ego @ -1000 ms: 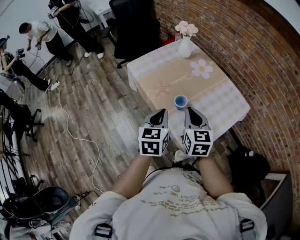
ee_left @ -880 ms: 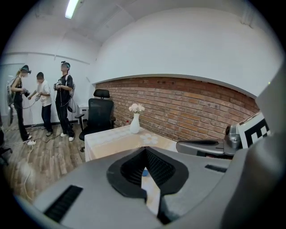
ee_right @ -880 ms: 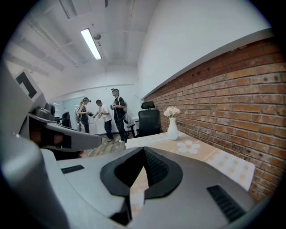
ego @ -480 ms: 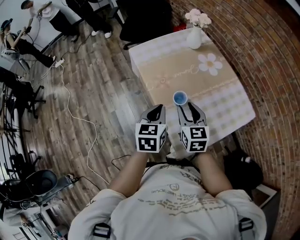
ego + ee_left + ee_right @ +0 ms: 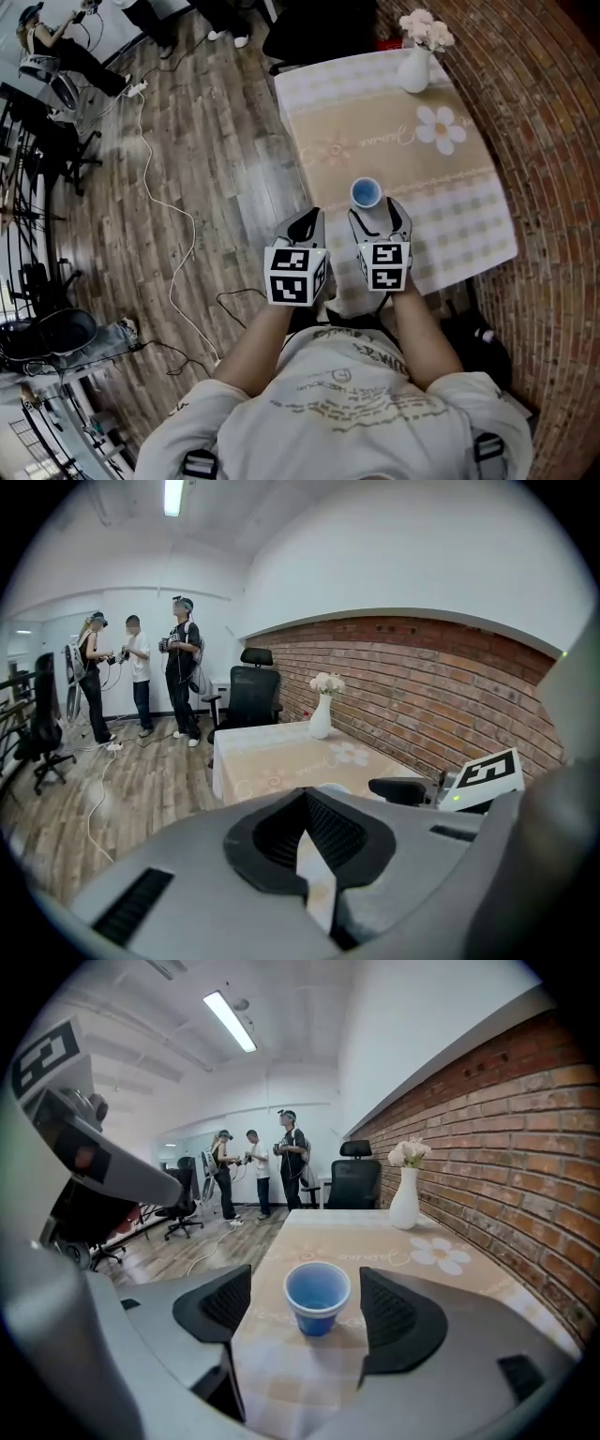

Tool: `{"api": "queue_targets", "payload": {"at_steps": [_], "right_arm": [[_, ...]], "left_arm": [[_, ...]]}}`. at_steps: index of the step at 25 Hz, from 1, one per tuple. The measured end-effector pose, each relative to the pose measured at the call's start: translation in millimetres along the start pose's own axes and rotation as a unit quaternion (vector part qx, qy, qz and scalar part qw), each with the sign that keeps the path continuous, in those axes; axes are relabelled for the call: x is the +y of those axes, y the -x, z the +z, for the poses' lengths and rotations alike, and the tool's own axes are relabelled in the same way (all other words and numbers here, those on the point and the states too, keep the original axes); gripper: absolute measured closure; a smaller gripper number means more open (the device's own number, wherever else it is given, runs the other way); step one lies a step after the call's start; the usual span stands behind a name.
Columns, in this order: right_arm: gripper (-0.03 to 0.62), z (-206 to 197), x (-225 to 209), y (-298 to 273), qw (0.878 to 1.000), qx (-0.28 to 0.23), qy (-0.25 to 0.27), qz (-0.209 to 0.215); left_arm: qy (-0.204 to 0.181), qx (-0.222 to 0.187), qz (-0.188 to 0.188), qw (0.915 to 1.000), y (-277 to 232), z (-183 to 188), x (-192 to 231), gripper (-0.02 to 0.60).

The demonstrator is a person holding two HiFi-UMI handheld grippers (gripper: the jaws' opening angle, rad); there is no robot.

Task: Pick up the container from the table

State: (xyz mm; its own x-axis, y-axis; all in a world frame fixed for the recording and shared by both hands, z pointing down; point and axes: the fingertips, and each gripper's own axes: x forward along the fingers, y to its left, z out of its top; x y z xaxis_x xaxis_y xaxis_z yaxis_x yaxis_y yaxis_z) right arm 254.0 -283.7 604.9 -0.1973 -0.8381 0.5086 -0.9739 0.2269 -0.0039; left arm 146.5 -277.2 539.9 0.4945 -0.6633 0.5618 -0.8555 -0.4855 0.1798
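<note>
"Container (image 5: 366, 193) placement relative to the tongs is asked for."

"The blue cup is stood upright on the checked cloth of the table (image 5: 450, 220), towards its near end. It is framed by the right gripper (image 5: 377, 214), just ahead of the tips and centred on the gap. Neither pad is touched."

"And that gripper's jaws?"

"They are spread wide and have just been opening. Nothing is clasped. In the right gripper view the cup is seen between the two dark pads, apart from both."

"What is reported of the left gripper (image 5: 306, 223)?"

"Its jaws are drawn together on nothing. It is held beside the right one, with the cup off to its right. A white vase (image 5: 415, 67) is stood at the table's far end, well apart from the cup."
</note>
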Motion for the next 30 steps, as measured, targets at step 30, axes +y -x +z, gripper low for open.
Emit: {"api": "queue_targets", "payload": {"at_steps": [30], "right_arm": [[0.287, -48.9, -13.3, -88.6, 0.999, 0.035, 0.015, 0.004]], "left_arm": [[0.014, 0.033, 0.087, 0.9955, 6.4, -26.3, 44.6, 0.578]]}}
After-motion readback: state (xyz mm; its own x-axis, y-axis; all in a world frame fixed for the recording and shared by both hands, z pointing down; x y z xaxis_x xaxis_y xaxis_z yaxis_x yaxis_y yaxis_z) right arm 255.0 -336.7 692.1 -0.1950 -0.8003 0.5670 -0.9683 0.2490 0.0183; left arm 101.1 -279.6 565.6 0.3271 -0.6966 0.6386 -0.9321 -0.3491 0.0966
